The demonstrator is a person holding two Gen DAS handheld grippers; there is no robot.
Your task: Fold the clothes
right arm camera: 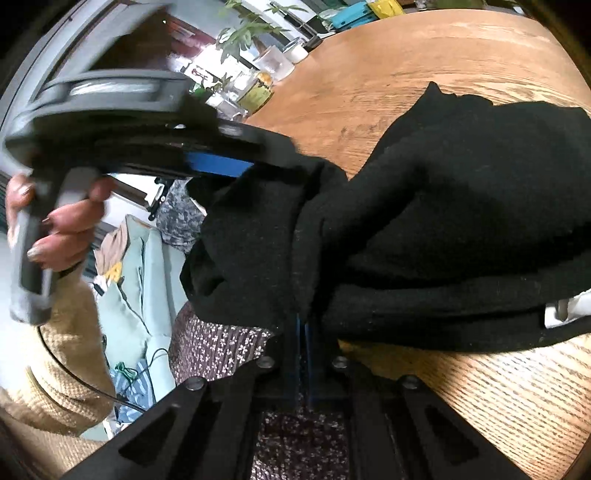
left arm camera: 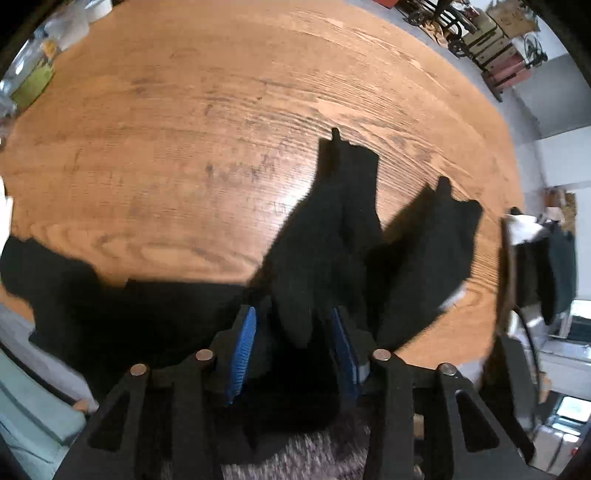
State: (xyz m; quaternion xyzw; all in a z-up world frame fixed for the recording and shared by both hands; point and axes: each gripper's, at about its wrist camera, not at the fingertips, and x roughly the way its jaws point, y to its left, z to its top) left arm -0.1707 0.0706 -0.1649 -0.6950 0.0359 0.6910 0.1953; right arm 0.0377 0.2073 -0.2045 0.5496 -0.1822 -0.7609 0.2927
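Now black garment (right arm camera: 424, 206) sits pinched between right fingers (right arm camera: 300, 325) (table edge).

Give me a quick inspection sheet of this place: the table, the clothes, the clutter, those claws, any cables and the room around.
Surface: wooden table, grain visible, bare in the middle.
Job's things: black garment, bunched at the table's near edge, a white label showing.
Clutter: jars and bottles at the far edge.
Grippers: left claw has its blue pads apart with cloth between them; right claw is shut on the black garment.
Cables: a thin black cable near the person's sleeve.
Surroundings: a plant, a pale green sofa, stacked boxes across the room.
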